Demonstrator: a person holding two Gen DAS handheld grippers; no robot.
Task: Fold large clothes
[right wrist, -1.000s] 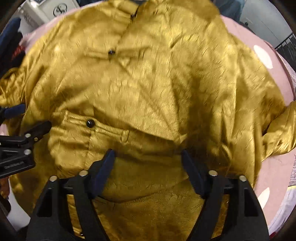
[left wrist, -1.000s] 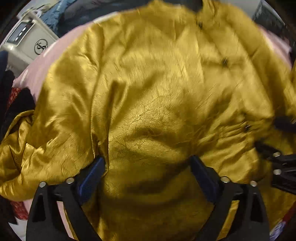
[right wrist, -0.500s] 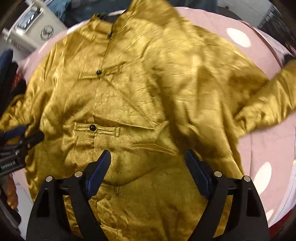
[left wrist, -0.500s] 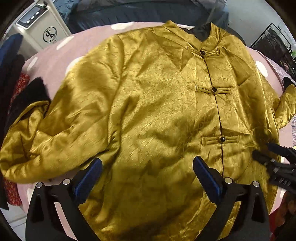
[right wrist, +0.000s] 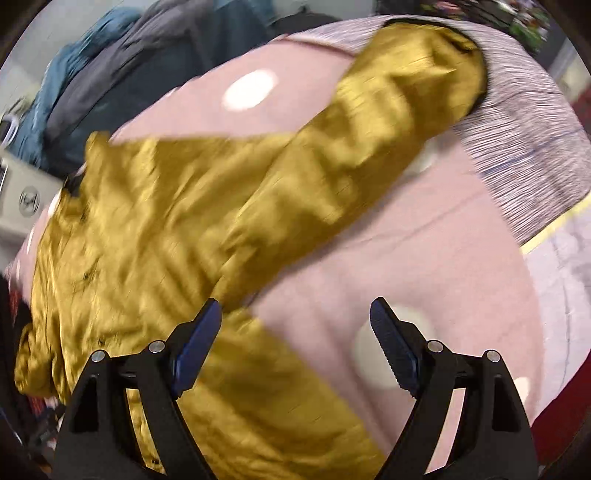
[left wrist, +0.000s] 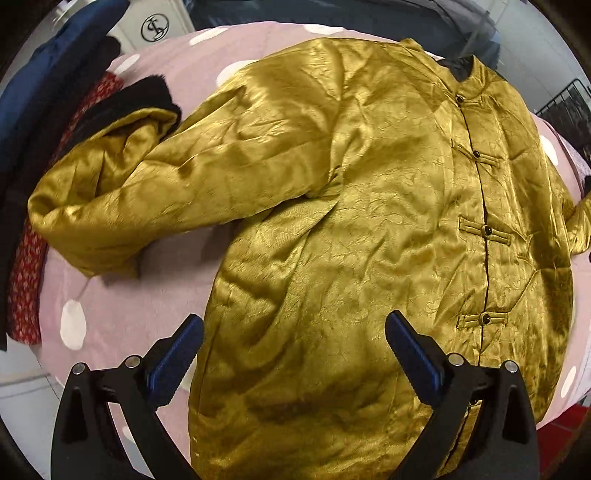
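Note:
A shiny gold jacket with black knot buttons lies front-up on a pink bedspread with white dots. Its left sleeve bends out to the left, the cuff rolled back. My left gripper is open and empty, raised over the jacket's lower hem. In the blurred right wrist view the jacket fills the left side and its other sleeve stretches toward the upper right. My right gripper is open and empty above the bedspread, beside the sleeve's armpit.
Dark blue, black and red patterned clothes are piled at the bed's left edge. A white appliance stands behind. Blue-grey bedding lies at the back. A grey striped fabric lies at the right by the sleeve's cuff.
Both grippers have pulled back and up from the jacket. The left view has swung left, showing the whole left sleeve. The right view has swung right to the right sleeve and bare bedspread.

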